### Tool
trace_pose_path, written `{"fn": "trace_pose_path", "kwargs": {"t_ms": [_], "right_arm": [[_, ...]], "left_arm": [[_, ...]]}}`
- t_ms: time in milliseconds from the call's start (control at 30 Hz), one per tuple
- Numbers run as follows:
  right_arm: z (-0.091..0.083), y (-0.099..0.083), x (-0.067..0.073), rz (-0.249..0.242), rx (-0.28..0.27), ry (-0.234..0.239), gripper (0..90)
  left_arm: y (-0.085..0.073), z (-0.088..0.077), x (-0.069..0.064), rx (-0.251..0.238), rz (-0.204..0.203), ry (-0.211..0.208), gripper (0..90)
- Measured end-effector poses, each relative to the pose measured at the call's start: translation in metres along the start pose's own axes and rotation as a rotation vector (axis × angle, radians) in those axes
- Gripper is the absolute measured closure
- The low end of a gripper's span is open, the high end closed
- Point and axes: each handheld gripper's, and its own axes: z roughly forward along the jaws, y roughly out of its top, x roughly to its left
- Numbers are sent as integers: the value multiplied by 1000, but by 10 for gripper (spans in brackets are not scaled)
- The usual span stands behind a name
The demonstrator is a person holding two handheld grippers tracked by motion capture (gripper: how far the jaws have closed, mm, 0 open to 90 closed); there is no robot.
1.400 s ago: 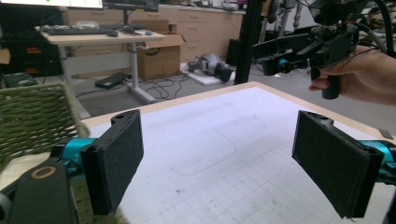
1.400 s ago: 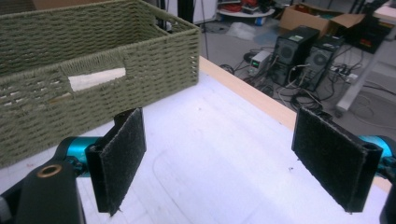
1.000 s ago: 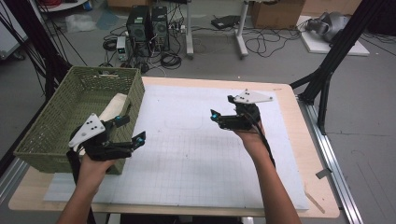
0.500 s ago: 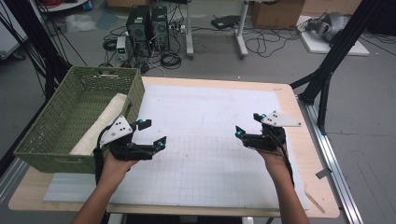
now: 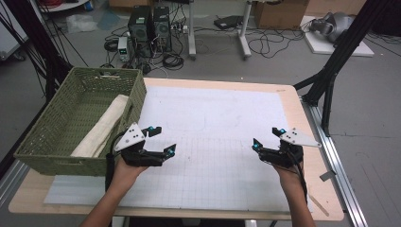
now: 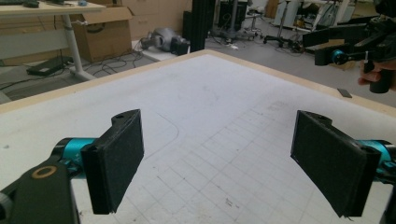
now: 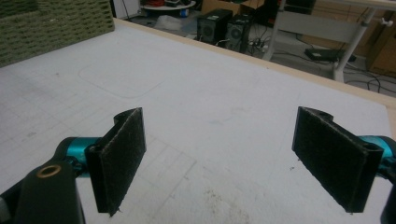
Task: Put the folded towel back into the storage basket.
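Beside the left gripper [image 5: 160, 140], at roughly its ten o'clock, a rolled cream cloth [image 5: 100, 127] lies in the green basket [image 5: 61, 105], which stands on the desk's [image 5: 293, 99] left edge. The roll's long axis runs from seven to one o'clock along the basket's right wall. The left gripper is much the nearer of the two; the right gripper [image 5: 267, 143] hovers well apart at the desk's right side. Both grippers are spread wide and hold nothing, their black pads [image 6: 116, 163] bare over the white grid mat [image 5: 217, 118]. A reach for the cloth would likely fall to the left hand, going over the basket wall. Beyond the desk, at twelve o'clock, computer towers [image 5: 149, 23] and cables lie on a grey floor.
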Motion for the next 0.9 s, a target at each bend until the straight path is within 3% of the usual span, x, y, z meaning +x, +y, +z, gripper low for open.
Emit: {"fn": "trace_pose_path", "kwargs": {"t_ms": [300,433,633,900], "right_arm": [[-6,-19,-6,13,25,-27,161],[-9,-24,-7,16,26,-49,161],[-6,-34,-4,-24,69,-56,161],[1,-36,-4,-20,71,-45,161]], "left_arm": [[-14,8,-4,21,6,0,174],[-26,11,-3,25,6,16,174],[-41,14,-2,41,-5,63,174],[-44,12,1,43,-18,61,174]]}}
